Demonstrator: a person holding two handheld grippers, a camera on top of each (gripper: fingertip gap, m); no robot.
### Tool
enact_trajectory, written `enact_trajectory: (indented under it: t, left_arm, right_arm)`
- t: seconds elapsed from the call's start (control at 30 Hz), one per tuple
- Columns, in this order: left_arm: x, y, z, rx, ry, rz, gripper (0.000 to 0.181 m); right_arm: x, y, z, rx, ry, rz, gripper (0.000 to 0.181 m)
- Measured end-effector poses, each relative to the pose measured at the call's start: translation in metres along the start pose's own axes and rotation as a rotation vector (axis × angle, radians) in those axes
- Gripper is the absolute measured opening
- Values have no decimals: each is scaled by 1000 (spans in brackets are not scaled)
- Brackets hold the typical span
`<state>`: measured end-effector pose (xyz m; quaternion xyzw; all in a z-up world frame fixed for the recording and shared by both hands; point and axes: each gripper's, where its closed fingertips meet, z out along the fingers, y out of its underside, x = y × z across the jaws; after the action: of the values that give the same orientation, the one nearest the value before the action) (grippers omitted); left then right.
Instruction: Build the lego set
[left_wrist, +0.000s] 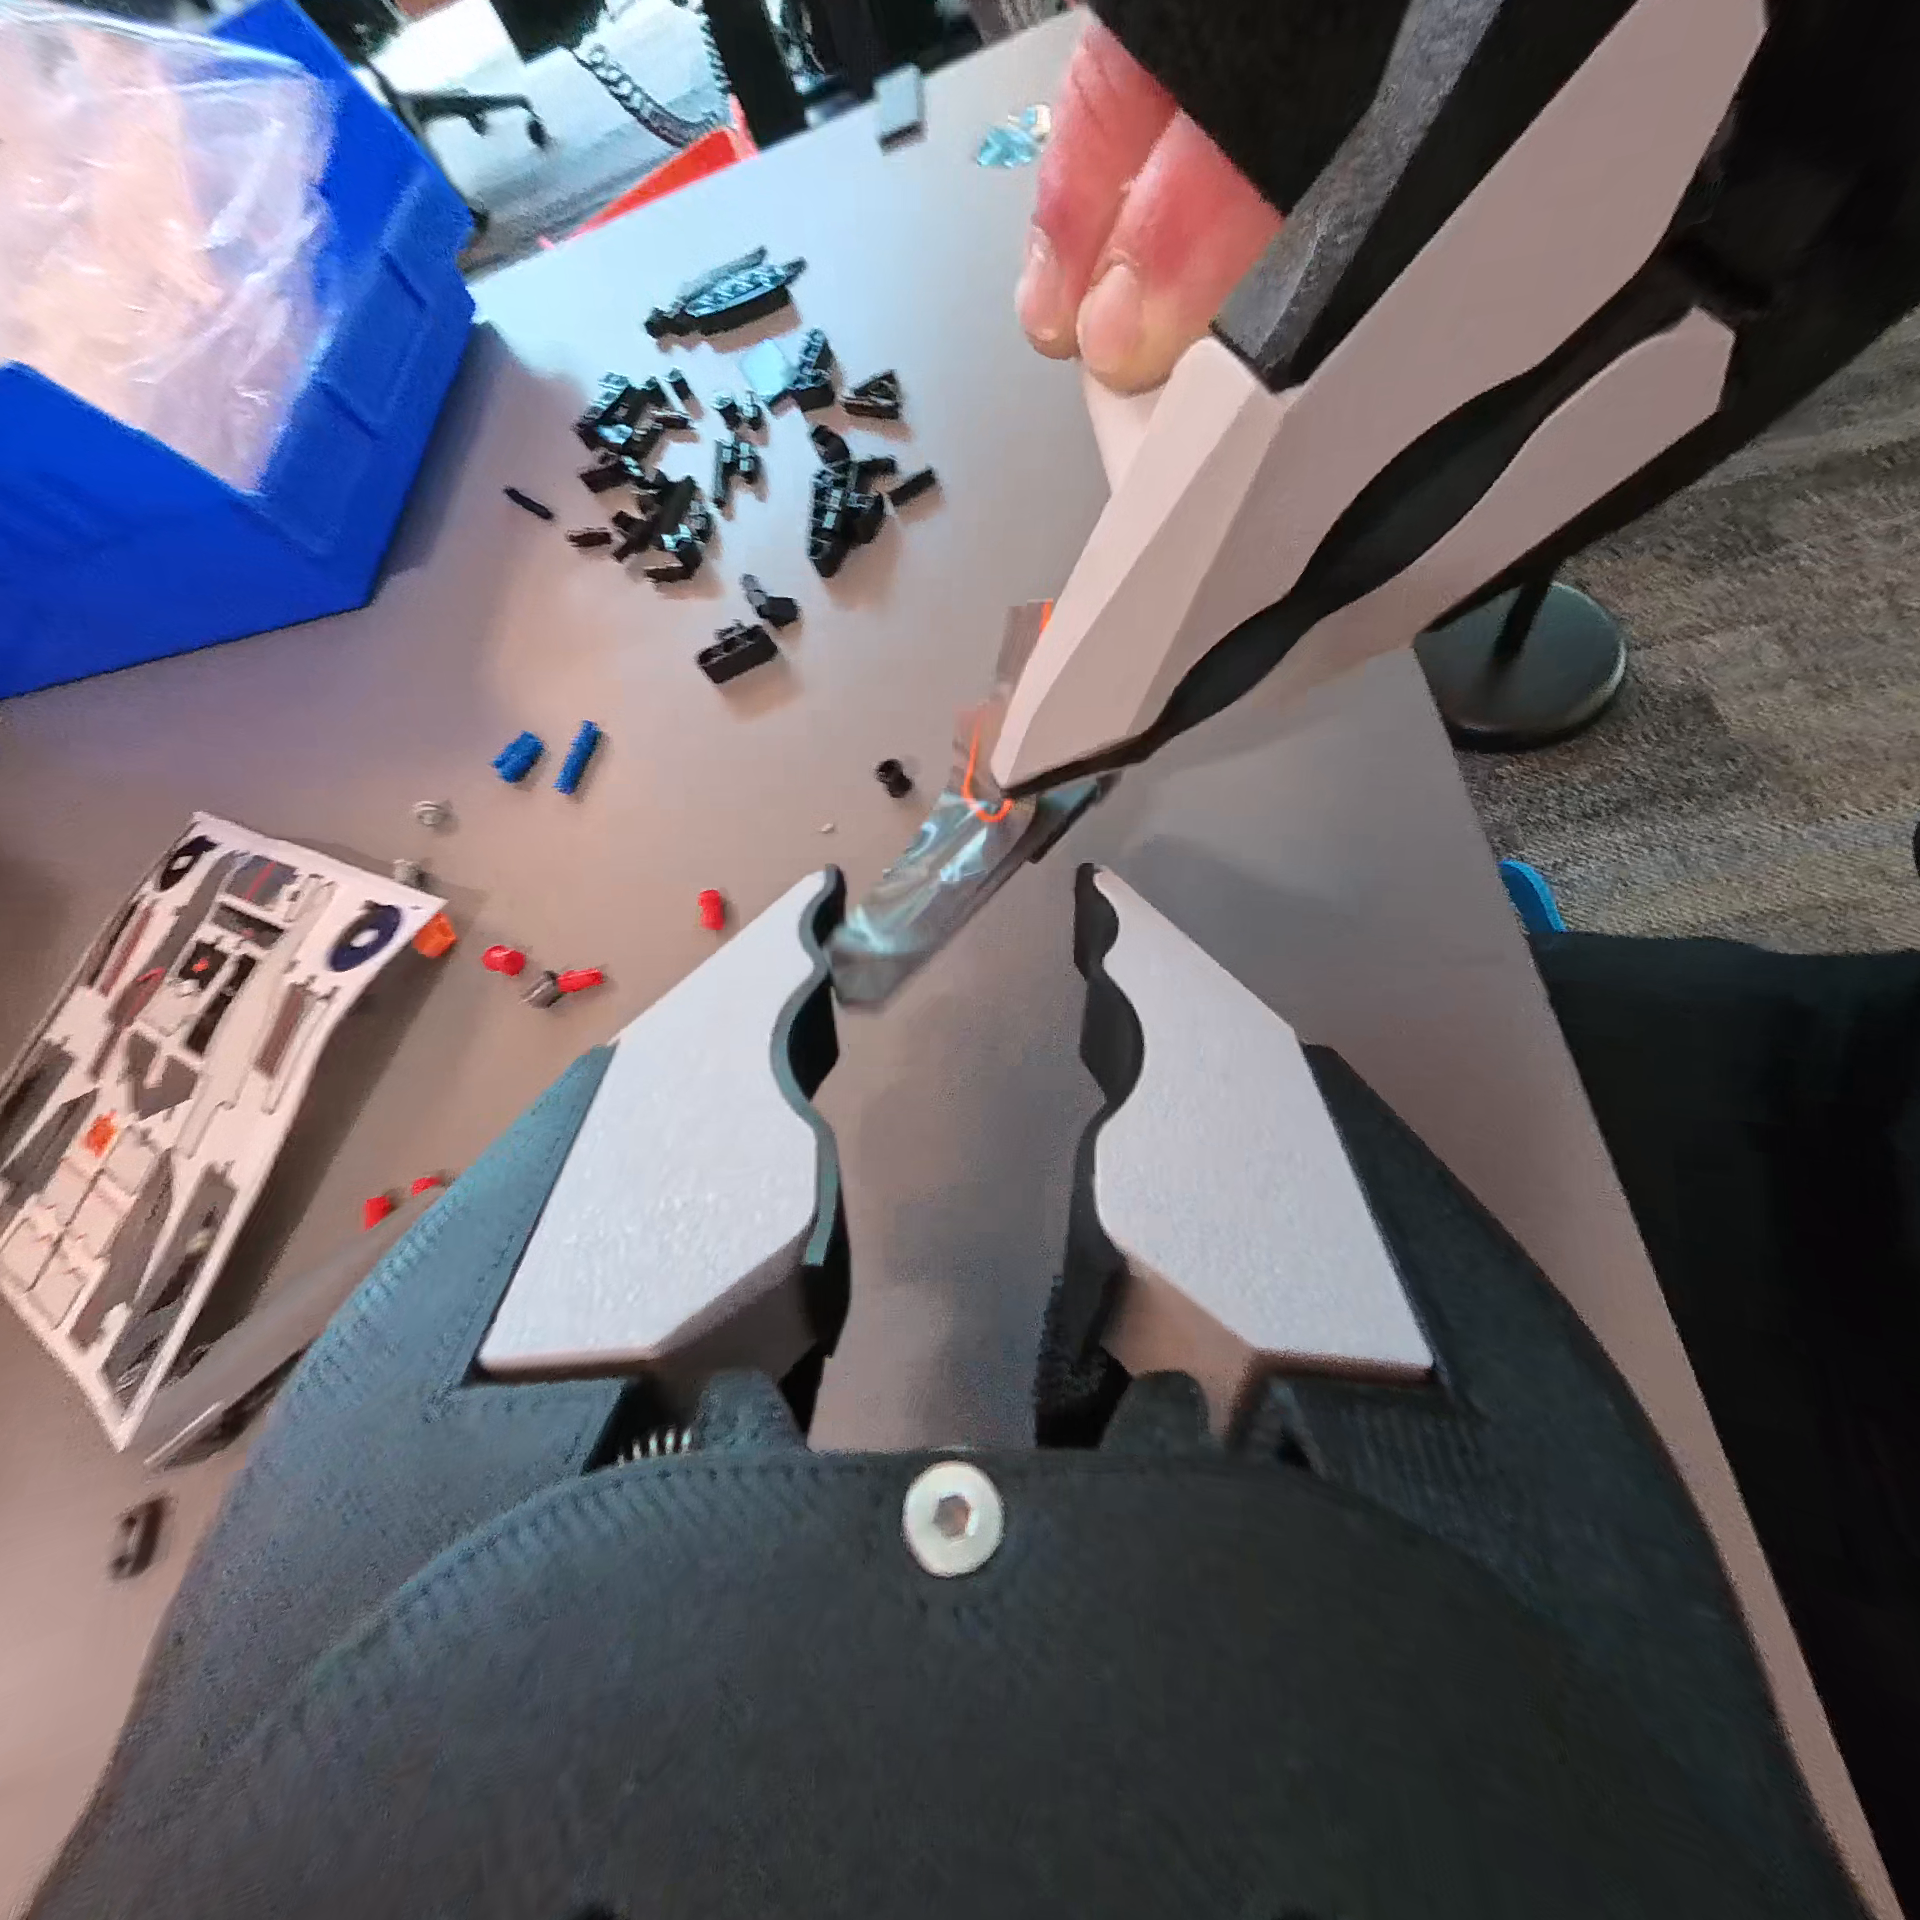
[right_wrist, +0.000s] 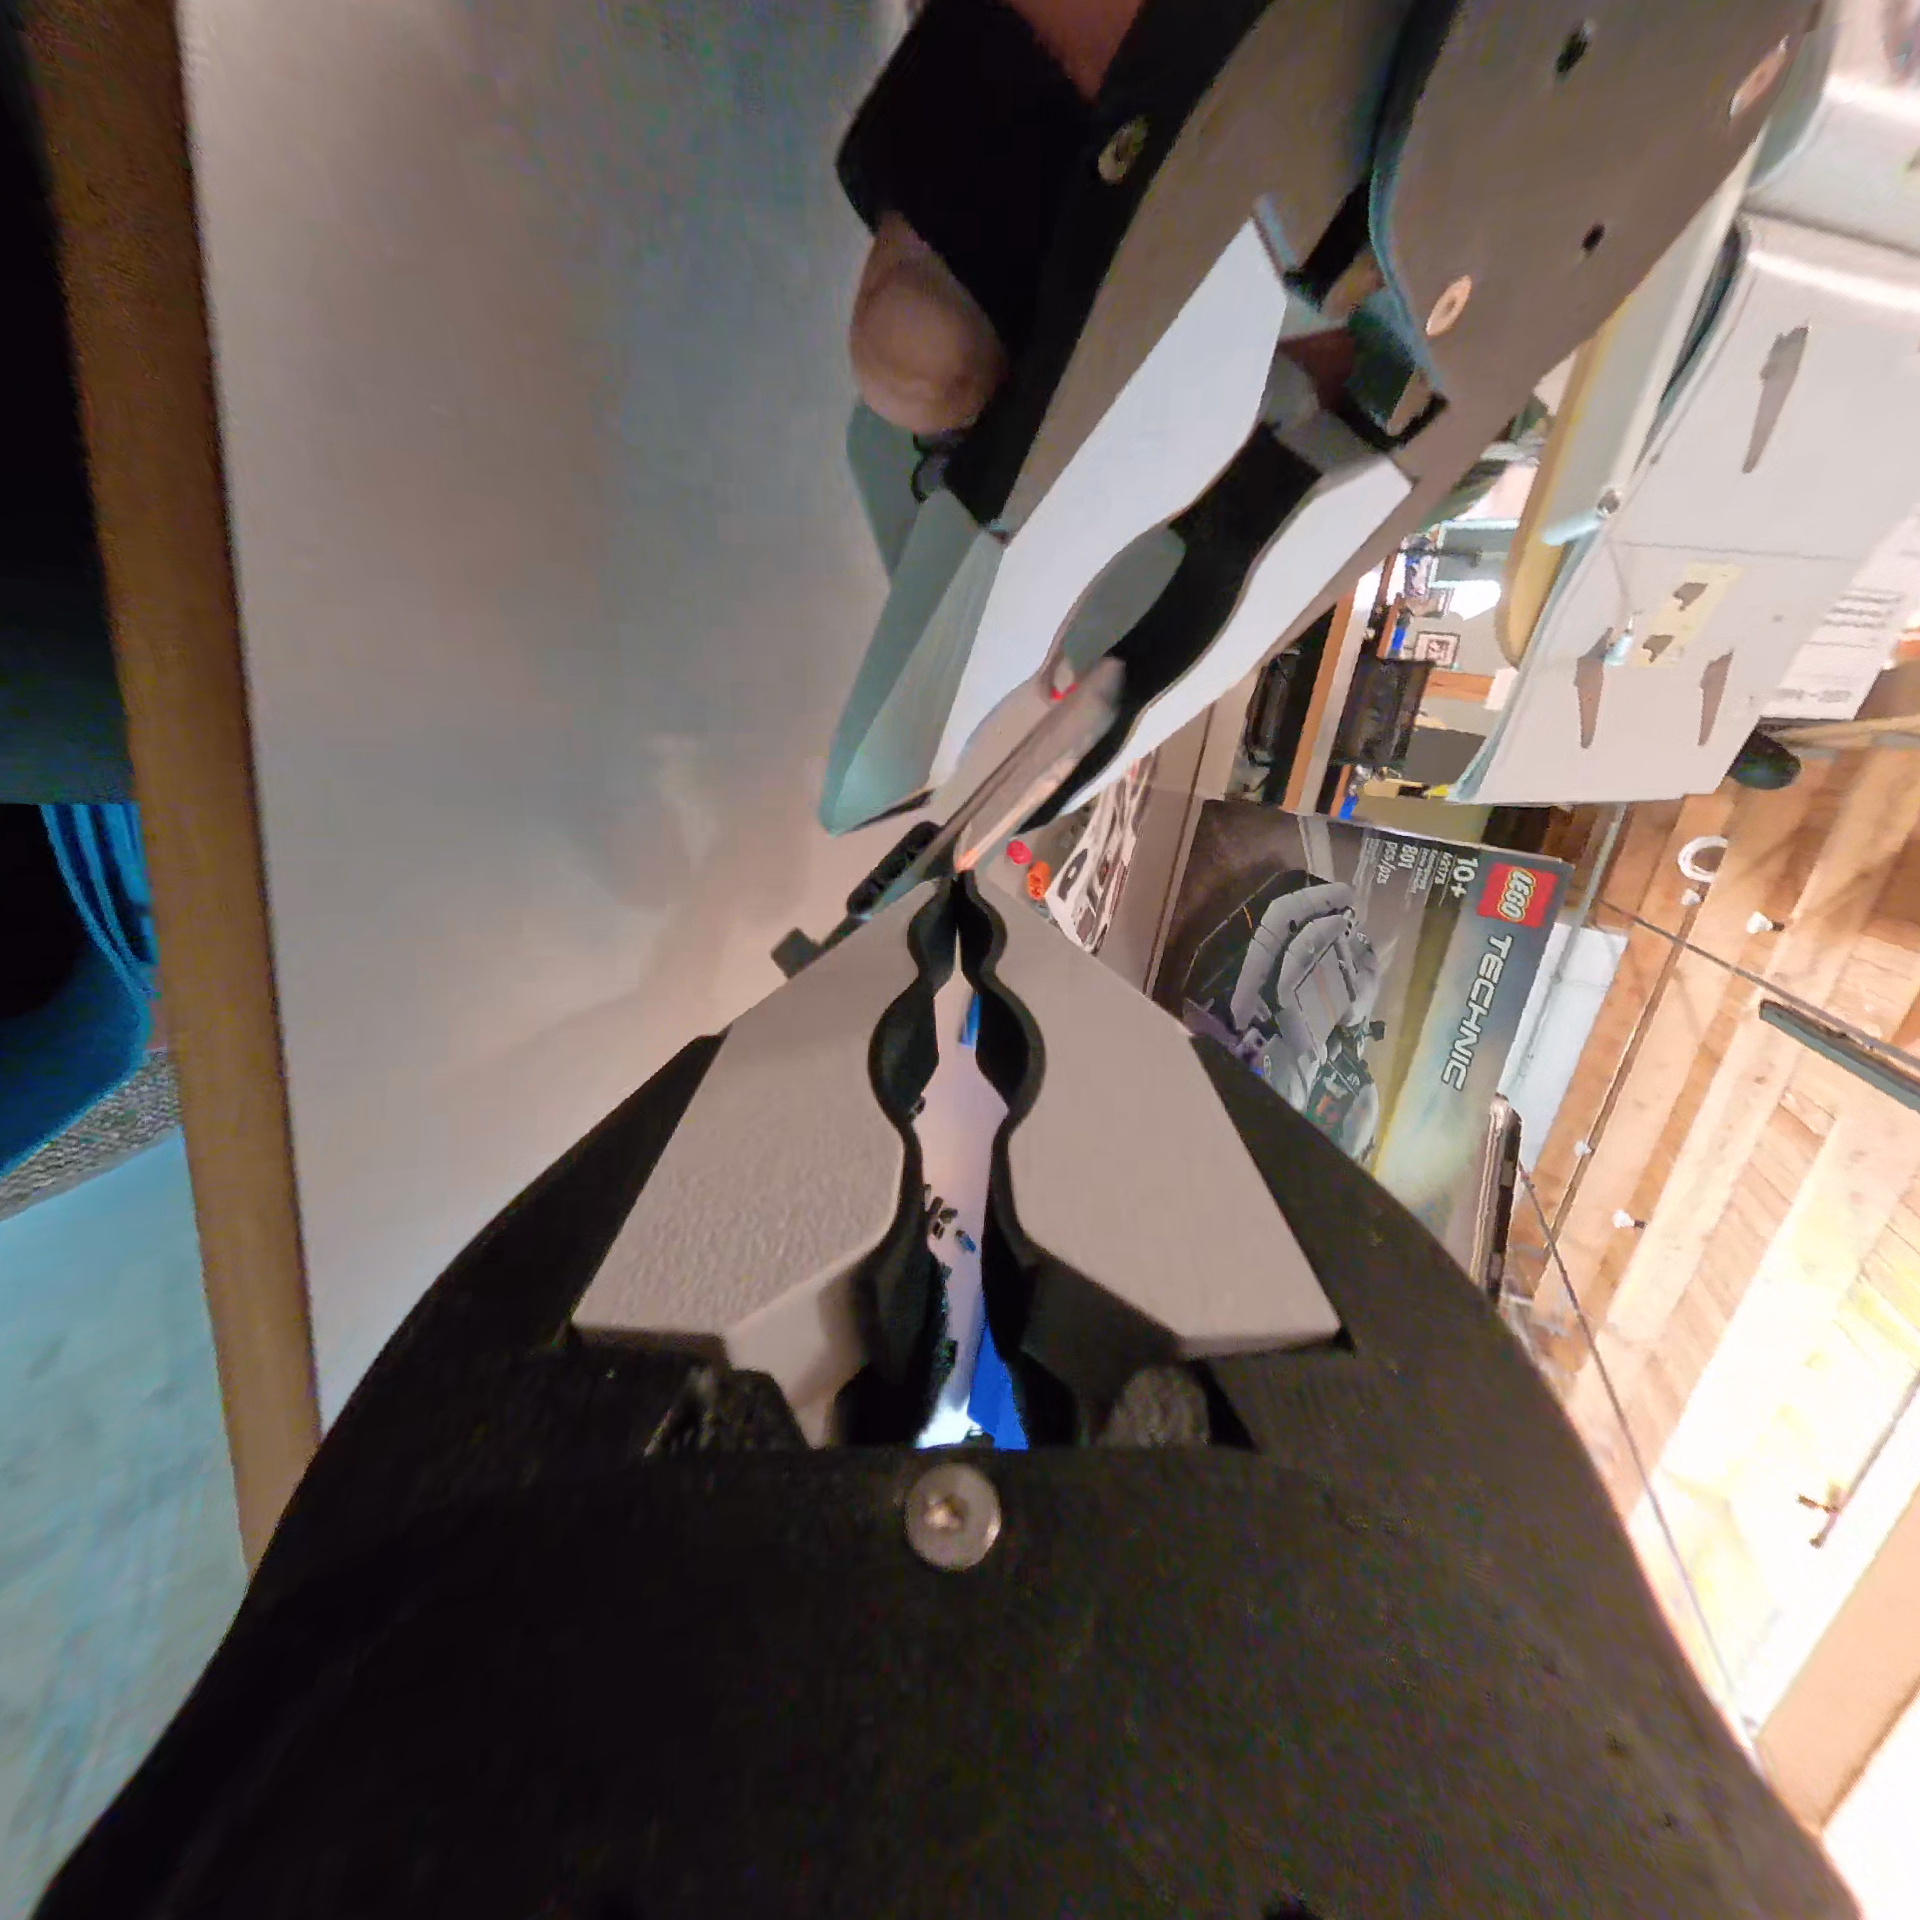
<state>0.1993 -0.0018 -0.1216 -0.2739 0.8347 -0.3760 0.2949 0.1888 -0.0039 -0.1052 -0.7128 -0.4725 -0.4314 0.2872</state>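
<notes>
Left claw (left_wrist: 956, 914) wide apart beside grey piece (left_wrist: 935, 883); right claw (right_wrist: 961, 894) pinched onto it.

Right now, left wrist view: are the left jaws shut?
No. The left gripper stands open, a wide gap between its jaws, with the grey piece touching only one fingertip.

blue bin (left_wrist: 208, 436): cut off by the left picture edge.
silver piece (left_wrist: 935, 894): blurred; my right gripper (left_wrist: 1003, 784) hides its far end.
sticker sheet (left_wrist: 177, 1101): details too blurred to tell.
</notes>
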Motion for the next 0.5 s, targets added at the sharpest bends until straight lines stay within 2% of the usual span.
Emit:
enact_trajectory:
  t: [0.07, 0.2, 0.33, 0.5]
  left_arm:
    - [-15, -3, -6, 8, -74, 7, 48]
    - [-37, -16, -25, 82, -157, -56, 51]
    - [-37, -30, -34, 178, -102, -154, 50]
    - [-42, -46, -38, 271, -151, -146, 49]
  right_arm:
    - [10, 3, 2, 2, 33, 51, 0]
    - [39, 7, 0, 54, 102, 246, 0]
    - [68, 9, 0, 144, 153, 463, 0]
    - [94, 11, 3, 259, 174, 681, 0]
